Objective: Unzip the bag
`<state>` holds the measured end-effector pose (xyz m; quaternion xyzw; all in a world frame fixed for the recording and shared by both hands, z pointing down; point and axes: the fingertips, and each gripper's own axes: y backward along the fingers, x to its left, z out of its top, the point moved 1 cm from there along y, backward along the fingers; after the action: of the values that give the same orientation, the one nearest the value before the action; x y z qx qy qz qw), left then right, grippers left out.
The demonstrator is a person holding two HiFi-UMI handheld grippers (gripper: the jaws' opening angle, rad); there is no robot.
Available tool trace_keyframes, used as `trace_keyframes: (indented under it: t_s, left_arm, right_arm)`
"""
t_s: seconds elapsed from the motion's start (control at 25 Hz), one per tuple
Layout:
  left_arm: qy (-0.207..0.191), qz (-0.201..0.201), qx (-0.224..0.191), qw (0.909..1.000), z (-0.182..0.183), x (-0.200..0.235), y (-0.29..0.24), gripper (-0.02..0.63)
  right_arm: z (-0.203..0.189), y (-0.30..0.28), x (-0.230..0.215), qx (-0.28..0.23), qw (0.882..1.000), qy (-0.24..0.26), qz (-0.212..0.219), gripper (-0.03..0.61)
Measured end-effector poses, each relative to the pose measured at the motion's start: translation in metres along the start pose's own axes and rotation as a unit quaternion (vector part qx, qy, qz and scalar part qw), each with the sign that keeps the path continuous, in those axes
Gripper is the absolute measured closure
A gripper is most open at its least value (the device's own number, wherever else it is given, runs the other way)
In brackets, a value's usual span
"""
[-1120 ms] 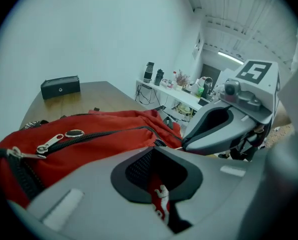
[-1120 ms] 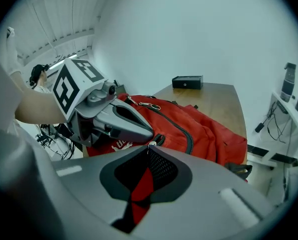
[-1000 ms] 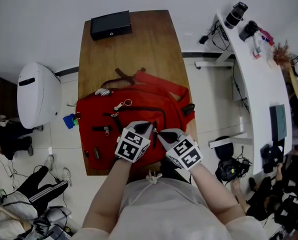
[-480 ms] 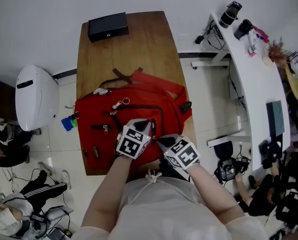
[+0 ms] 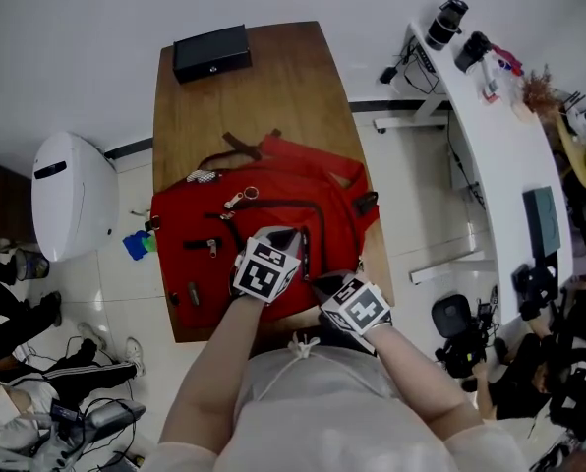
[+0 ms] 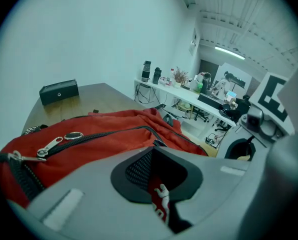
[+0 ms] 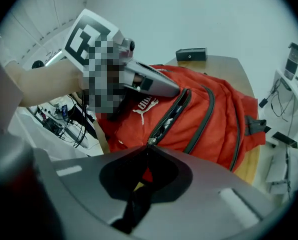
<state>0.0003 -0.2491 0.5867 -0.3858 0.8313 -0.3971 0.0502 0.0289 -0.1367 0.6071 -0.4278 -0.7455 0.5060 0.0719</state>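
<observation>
bag near edge hidden under right claw, desk items — too small

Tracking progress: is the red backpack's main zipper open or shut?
Looks partly open: on the red backpack, the zipper teeth stand parted beyond the slider.

A red bag with black zips is lying flat on the counter, front upward — its near edge is being pinched between the left fingers. Its zip slider is sitting just at the tips of the right fingers, the pull caught between them.
</observation>
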Motion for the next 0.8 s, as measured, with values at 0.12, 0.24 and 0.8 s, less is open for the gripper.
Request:
trace_keyframes:
  t_s: [0.12, 0.24, 0.8]
  left_arm:
    - [-0.005, -0.003, -0.001, 1.0, -0.002, 0.0, 0.0, 0.607]
    - [-0.008, -0.008, -0.006, 0.9999, -0.002, 0.0, 0.0, 0.607]
    - [0.023, -0.041, -0.128, 0.9906, 0.022, -0.003, 0.054, 0.607]
  right_arm:
    - [-0.008, -0.006, 0.004, 0.004, 1.0, -0.004, -0.001, 0.567]
    - [-0.012, -0.009, 0.004, 0.001, 1.0, -0.018, -0.001, 0.568]
    - [0.012, 0.034, 0.0, -0.179, 0.974, -0.099, -0.099, 0.522]
